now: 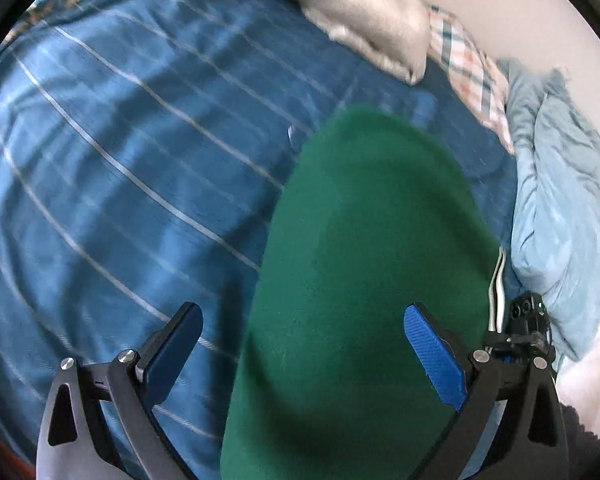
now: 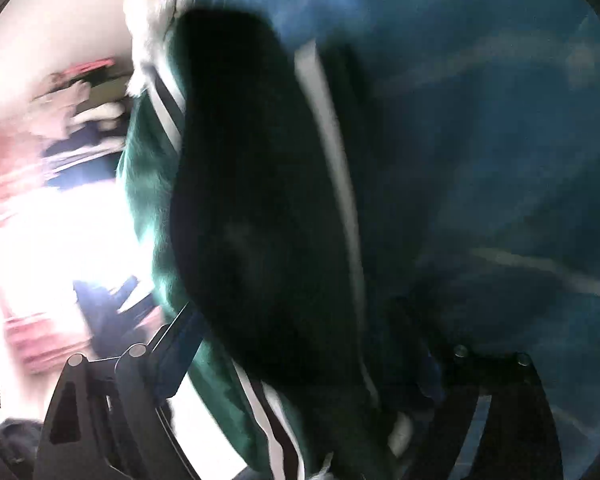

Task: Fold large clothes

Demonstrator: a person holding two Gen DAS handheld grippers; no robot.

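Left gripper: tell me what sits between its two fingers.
In the left wrist view, the green garment runs between the open fingers of the left gripper, over the blue striped bedspread. Neither pad presses it.

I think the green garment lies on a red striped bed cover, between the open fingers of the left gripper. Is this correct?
Not quite: the bed cover is blue with thin white stripes, not red. The left wrist view shows it. The rest holds: the green garment lies on it, between the open fingers of the left gripper.
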